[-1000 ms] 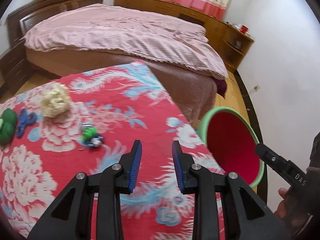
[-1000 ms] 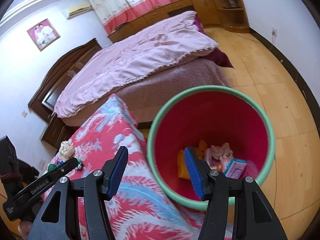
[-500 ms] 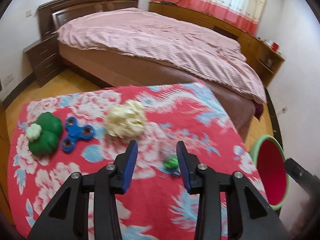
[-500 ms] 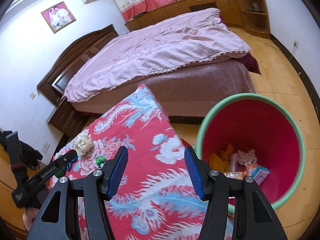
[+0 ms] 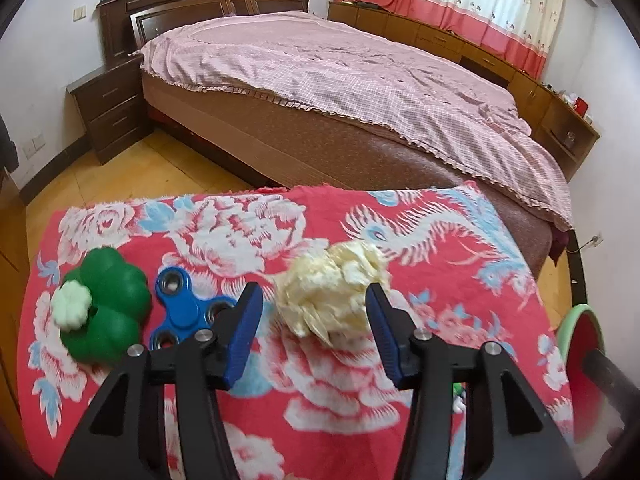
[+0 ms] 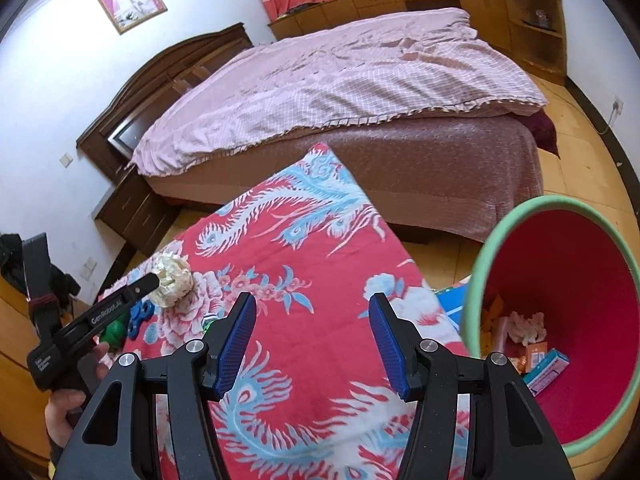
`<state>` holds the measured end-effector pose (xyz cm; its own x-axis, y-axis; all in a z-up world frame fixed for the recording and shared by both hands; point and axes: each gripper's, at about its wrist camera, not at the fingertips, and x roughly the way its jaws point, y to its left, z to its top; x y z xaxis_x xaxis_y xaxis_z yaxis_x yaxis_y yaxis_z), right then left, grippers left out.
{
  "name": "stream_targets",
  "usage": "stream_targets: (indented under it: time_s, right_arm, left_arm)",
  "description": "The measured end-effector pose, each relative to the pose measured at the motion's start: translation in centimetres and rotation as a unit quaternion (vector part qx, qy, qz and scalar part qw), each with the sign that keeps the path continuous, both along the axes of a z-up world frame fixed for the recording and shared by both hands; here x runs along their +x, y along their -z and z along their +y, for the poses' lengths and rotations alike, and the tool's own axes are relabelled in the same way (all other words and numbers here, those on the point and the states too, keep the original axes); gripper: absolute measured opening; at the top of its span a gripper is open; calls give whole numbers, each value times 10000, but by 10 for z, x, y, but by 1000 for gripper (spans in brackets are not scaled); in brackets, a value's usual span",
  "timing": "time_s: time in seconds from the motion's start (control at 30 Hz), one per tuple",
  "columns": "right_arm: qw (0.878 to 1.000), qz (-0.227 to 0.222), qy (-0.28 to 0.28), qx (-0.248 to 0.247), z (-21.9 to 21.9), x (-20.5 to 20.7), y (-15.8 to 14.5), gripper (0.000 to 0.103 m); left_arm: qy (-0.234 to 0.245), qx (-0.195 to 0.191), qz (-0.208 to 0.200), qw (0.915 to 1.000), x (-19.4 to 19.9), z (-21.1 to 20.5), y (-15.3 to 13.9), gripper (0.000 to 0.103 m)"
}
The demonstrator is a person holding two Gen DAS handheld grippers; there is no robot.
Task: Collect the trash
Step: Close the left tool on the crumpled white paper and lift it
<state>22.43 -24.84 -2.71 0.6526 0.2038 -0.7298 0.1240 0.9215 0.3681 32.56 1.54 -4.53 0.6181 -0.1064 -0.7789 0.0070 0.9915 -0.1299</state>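
Left gripper (image 5: 314,328) jaws stand apart and have just been opening; the crumpled ball of yellowish paper (image 5: 334,292) sits framed between the blue pads, no pad pressing on it. Right gripper (image 6: 312,340) jaws also apart, nothing between them, only the red floral cloth (image 6: 320,280) below.

Paper ball lies on the cloth toward the far edge of the table, about midway along it. Beside it, toward the left edge: blue fidget spinner (image 5: 182,312), then a green clover-shaped toy (image 5: 108,308) with a pale small clover on top. Spinner and toy look just apart; hard to be sure.

Red bin with green rim (image 6: 476,280) stands on the wooden floor off the right edge of the table. Inside: small boxes, wrappers, a pale crumpled wad.

Right wrist view: a hand (image 6: 64,408) grips the left tool's handle at the near left corner. Bed (image 5: 340,80) with pink cover beyond the table.
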Motion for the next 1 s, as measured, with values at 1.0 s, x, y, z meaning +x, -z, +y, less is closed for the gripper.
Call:
stream_targets:
  time_s: [1.0]
  right_arm:
    - [9995, 195, -235, -1, 15, 20, 22, 60]
  left_arm:
    - [26, -873, -11, 9962, -5, 1, 8, 40]
